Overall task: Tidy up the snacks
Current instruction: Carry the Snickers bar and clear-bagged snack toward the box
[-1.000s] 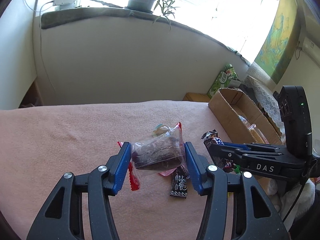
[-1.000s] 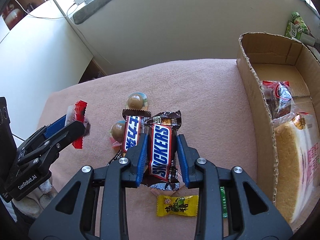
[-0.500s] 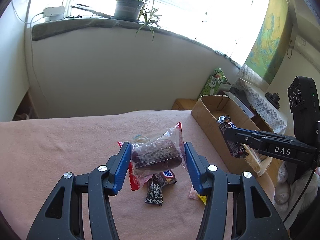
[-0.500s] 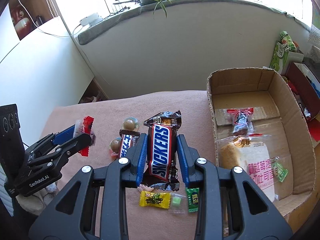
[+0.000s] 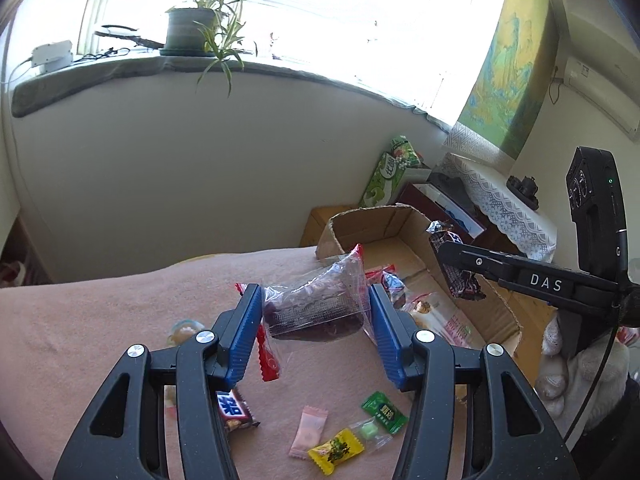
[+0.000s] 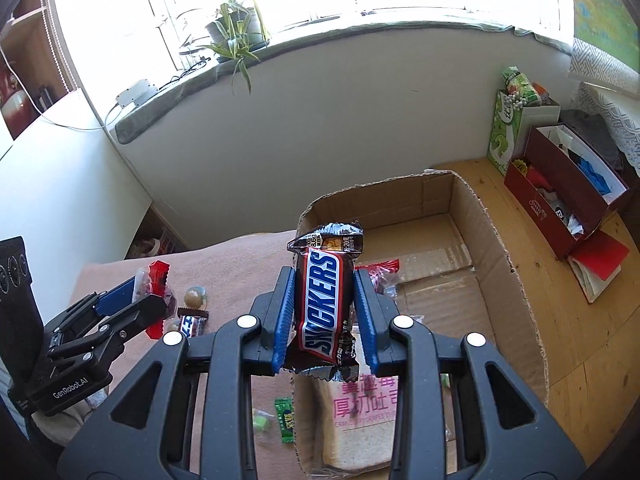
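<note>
My left gripper is shut on a clear-wrapped dark cake with red ends, held above the pink blanket near the cardboard box. My right gripper is shut on a Snickers bar and holds it over the left wall of the box. The right gripper with its bar shows in the left wrist view over the box. The left gripper shows at the left of the right wrist view. A bread pack and a small wrapped cake lie in the box.
Loose snacks lie on the blanket: a second Snickers, a pink candy, a yellow candy, green candies, round jelly cups. A red box and green carton stand on the wooden floor beyond.
Both grippers have lifted with their snacks and moved right toward the box. The Snickers bar now hangs over the box's left wall; the wrapped cake has come close to the box.
</note>
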Tool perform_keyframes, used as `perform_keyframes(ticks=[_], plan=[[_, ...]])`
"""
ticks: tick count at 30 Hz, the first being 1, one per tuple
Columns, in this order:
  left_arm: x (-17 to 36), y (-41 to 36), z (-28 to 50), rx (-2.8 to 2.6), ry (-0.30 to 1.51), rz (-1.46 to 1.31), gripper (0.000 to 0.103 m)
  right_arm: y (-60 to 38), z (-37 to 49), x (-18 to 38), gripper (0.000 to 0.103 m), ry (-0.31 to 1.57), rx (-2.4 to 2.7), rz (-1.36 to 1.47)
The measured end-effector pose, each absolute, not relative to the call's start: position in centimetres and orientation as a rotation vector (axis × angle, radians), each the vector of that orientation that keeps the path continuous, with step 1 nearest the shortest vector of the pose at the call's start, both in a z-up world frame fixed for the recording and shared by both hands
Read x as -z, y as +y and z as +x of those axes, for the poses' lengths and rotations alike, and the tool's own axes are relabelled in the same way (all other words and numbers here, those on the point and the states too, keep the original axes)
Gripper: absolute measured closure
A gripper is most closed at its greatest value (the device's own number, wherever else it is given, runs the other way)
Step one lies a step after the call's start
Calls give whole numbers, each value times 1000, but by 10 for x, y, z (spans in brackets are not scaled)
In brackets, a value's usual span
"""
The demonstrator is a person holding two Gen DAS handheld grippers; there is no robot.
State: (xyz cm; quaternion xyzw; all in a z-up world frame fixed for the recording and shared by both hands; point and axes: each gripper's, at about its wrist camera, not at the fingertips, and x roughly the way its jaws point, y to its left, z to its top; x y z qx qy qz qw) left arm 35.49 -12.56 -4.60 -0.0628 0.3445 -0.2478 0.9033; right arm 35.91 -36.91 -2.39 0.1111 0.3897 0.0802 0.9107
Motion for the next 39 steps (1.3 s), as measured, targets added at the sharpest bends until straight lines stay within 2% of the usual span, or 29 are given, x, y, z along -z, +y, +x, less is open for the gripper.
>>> perform_keyframes(ticks=[15, 32, 39], plan=[[48, -189, 369, 552, 713, -36, 50, -430, 381, 38, 72, 818, -92, 255], [48, -226, 376, 578, 706, 21, 50, -443, 392, 49, 72, 833, -101, 254], [47, -231, 376, 579, 705, 32, 46, -446, 392, 50, 72, 833, -96, 250]])
